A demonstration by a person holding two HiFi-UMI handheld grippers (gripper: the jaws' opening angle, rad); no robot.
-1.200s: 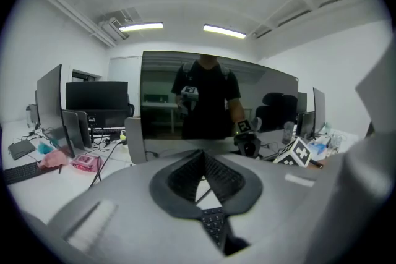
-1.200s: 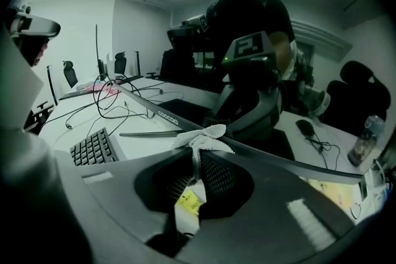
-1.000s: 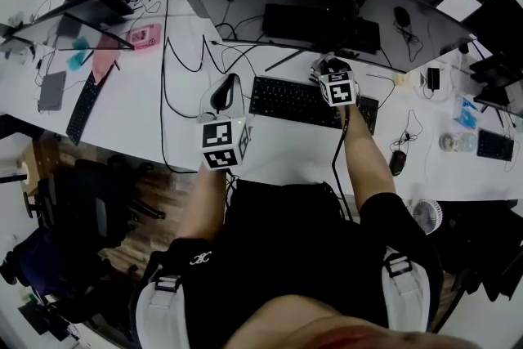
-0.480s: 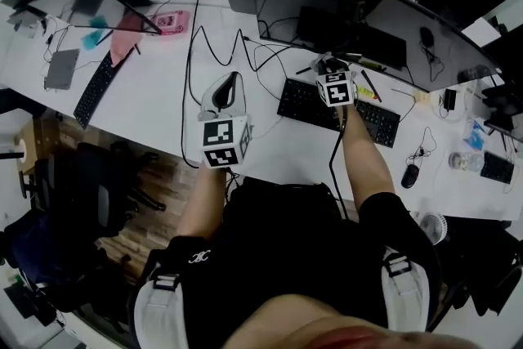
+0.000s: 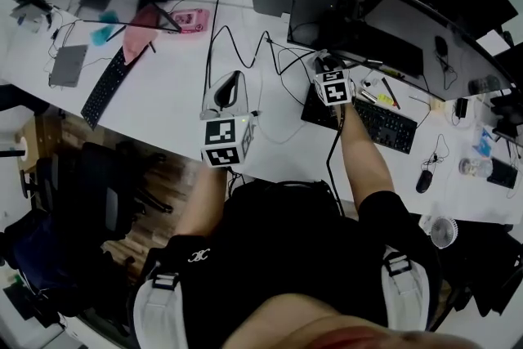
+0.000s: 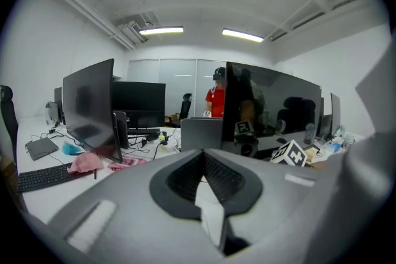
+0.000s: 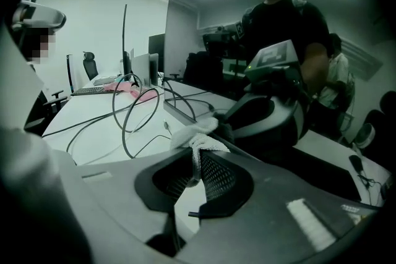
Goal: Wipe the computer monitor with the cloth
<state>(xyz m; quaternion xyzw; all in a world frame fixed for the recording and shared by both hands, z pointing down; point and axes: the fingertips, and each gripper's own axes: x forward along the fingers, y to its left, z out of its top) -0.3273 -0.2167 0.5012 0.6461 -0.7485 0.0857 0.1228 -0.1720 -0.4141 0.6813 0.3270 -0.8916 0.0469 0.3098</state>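
Both grippers are closed: the right gripper (image 7: 197,161) pinches the cloth (image 7: 195,138) against the monitor's (image 5: 392,16) lower left screen, ready to wipe, while the left gripper (image 6: 203,157), empty, hangs left, clear of it.

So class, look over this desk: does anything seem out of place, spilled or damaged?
Nothing spilled or broken. Loose black cables sprawl in tangled loops across the desk beside the monitor: untidy, not damaged.
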